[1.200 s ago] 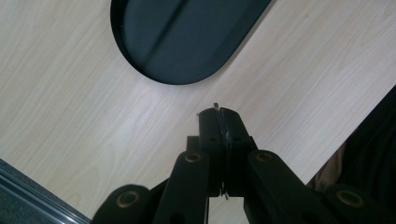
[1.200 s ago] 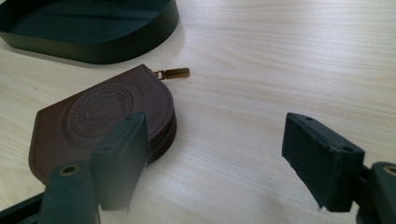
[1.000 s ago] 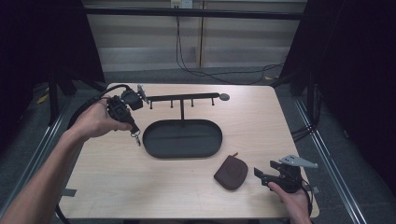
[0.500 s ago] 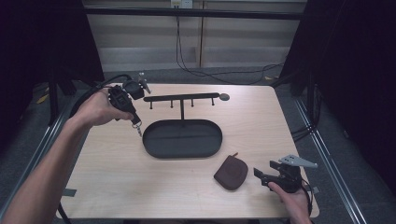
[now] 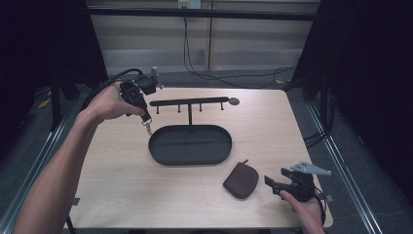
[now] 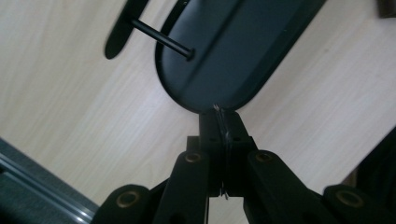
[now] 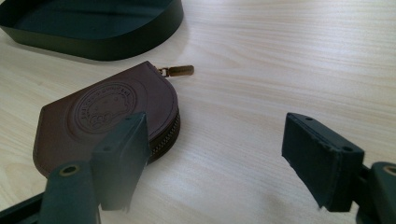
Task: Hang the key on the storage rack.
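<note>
My left gripper [image 5: 144, 116] hangs over the table's far left, just left of the black hook rack [image 5: 190, 102]. It is shut on a thin metal key ring [image 5: 148, 126] that dangles below the jaws. In the left gripper view the closed jaws [image 6: 219, 123] pinch the ring's edge [image 6: 217, 108] above the end of the dark oval tray [image 6: 224, 51]. At the near right my right gripper [image 5: 272, 185] rests open beside a brown zip pouch [image 5: 241, 179]. The right gripper view shows the pouch [image 7: 93, 116] behind the left jaw, nothing between the jaws [image 7: 219, 158].
The oval tray [image 5: 160, 151] lies mid-table under the rack's post, with bare wood around it. Its wall [image 7: 93, 46] stands just beyond the pouch's brass zip pull [image 7: 180, 70]. Cables trail from the far edge, and dark frames flank the table.
My left hand has carried the key ring away from the tray's left end toward the far side, closer to the rack's left end. The right gripper and pouch have stayed put.
</note>
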Tool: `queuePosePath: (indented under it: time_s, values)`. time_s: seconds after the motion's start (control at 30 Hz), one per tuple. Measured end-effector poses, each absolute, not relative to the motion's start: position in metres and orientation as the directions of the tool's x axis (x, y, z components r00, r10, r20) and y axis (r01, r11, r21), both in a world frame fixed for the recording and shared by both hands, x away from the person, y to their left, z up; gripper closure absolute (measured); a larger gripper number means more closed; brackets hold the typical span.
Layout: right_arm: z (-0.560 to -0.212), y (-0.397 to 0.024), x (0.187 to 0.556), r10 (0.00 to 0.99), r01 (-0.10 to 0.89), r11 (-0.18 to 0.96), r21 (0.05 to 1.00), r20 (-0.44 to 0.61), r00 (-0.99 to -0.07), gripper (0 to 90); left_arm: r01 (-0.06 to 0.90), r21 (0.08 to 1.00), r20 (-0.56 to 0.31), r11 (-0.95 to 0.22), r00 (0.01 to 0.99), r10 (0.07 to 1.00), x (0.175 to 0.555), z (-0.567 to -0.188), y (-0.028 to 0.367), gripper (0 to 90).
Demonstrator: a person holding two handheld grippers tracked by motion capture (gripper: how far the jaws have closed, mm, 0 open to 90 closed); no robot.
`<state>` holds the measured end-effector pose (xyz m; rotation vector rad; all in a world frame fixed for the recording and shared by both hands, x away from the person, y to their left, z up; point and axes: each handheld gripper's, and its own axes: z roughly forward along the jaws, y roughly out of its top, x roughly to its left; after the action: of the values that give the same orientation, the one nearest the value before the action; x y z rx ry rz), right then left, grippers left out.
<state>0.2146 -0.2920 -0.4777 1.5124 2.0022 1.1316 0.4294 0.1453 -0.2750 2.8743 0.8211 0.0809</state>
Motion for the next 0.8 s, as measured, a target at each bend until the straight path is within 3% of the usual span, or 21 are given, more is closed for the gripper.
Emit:
queuePosePath:
  time_s: [0.33, 0.8]
  values:
    - [-0.478, -0.292, 0.215, 0.923, 0.614, 0.091, 0.784, 0.165, -0.348, 23.1, 0.498, 0.164, 0.017, -0.851, 0.862, 0.507, 0.439, -0.271, 0.130, 89.5]
    - [-0.478, -0.291, 0.214, 0.919, 0.614, 0.094, 0.783, 0.169, -0.356, 23.1, 0.547, 0.151, 0.022, -0.824, 0.831, 0.556, 0.459, -0.286, 0.123, 89.5]
